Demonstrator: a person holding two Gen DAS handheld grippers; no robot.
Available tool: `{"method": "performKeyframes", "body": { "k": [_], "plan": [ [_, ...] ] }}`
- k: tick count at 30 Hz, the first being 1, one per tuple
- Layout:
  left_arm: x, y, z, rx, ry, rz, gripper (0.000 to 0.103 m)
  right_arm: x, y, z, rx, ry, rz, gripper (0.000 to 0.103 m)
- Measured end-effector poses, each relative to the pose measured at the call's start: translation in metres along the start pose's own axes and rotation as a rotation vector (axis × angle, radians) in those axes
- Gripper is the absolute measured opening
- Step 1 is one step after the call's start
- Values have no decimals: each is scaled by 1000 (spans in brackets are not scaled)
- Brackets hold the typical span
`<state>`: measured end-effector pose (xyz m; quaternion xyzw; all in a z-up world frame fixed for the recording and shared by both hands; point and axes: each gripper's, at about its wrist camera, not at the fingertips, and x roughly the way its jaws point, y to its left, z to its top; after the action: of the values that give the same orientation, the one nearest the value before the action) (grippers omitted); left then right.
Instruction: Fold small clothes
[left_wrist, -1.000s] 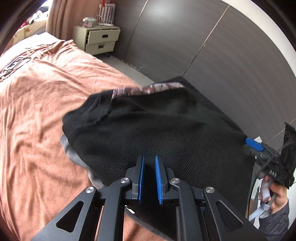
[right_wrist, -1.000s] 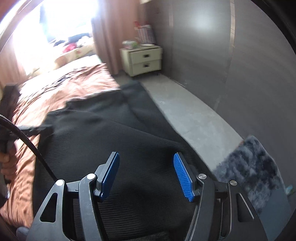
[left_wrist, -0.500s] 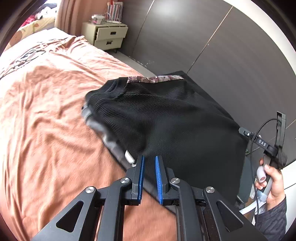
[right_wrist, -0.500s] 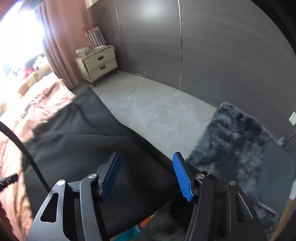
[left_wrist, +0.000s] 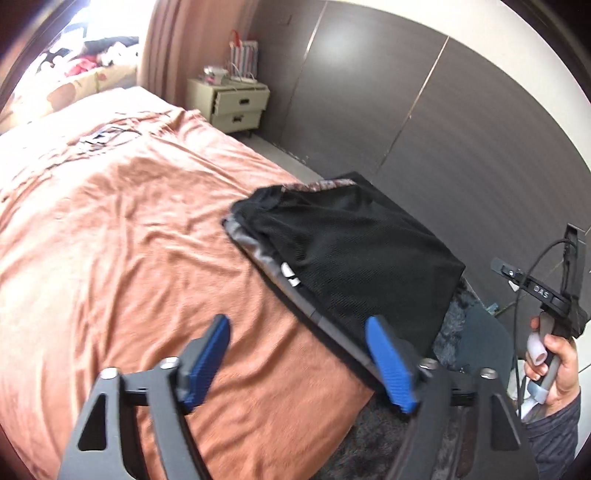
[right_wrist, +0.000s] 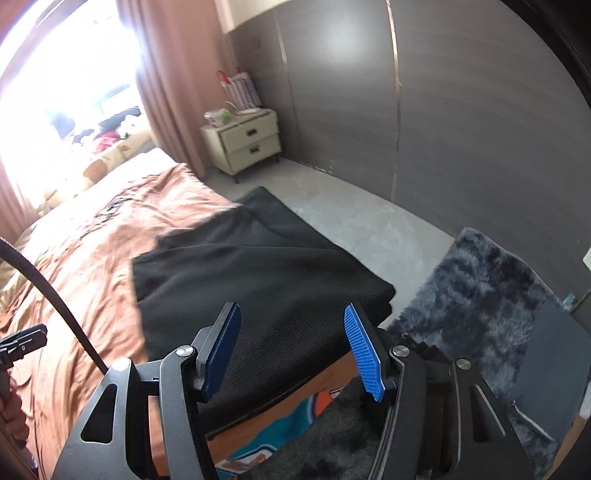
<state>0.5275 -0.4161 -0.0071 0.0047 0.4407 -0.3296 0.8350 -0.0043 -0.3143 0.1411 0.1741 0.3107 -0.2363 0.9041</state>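
A black mesh garment (left_wrist: 354, 254) lies folded on the orange bedspread (left_wrist: 129, 240) at the bed's near right corner, with a grey layer and a white logo showing at its left edge. It also shows in the right wrist view (right_wrist: 258, 280). My left gripper (left_wrist: 299, 362) is open and empty, just in front of the garment's near edge. My right gripper (right_wrist: 291, 347) is open and empty, above the garment's near edge. The right gripper's handle and the hand holding it show in the left wrist view (left_wrist: 550, 306).
A cream nightstand (left_wrist: 236, 107) stands by the dark wardrobe wall (left_wrist: 443, 110). A dark shaggy rug (right_wrist: 472, 288) lies on the grey floor beside the bed. Pink curtains (right_wrist: 173, 74) hang by a bright window. Clothes pile at the bed's far end (left_wrist: 99, 59).
My left gripper let go of the garment and opened, pulling back from it. The garment now lies folded at the bed's corner. My right gripper stayed open and swung back toward the bed.
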Motion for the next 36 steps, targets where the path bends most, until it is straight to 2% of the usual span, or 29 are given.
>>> {"method": "performKeyframes", "body": {
  "k": [3,5,7,8,9,11,13,14,15,20,24,31,36],
  "plan": [
    [-33,4,-8,-6,-42,18,96,-27,10,-8,-17,-16,17,58],
    [-54,6,-14,-6,-64,32,96,-44,16,-14,-25,-21,33,58],
    [-74,6,-21,-1,-78,42,96,-63,22,-19,-34,-26,45,67],
    [-82,5,-24,5,-92,52,97,-71,24,-22,-36,-33,46,77],
    [-94,4,-28,12,-108,54,100,-80,26,-25,-39,-47,46,82],
    [-109,3,-35,13,-131,43,103,-96,31,-31,-45,-70,46,84],
    [-125,3,-44,1,-140,46,103,-111,36,-39,-50,-81,58,93],
    [-131,3,-47,-3,-146,46,103,-119,39,-43,-56,-87,58,101],
    [-141,2,-53,-3,-159,50,103,-125,40,-48,-63,-95,59,103],
    [-173,-3,-84,-6,-203,63,103,-157,52,-73,-112,-135,59,103],
    [-196,-4,-112,-3,-242,97,103,-174,60,-93,-142,-145,92,103],
    [-237,-1,-165,26,-320,201,103,-198,74,-125,-217,-158,133,103],
    [-261,4,-199,35,-355,242,103,-216,82,-151,-242,-171,178,103]
  ]
}}
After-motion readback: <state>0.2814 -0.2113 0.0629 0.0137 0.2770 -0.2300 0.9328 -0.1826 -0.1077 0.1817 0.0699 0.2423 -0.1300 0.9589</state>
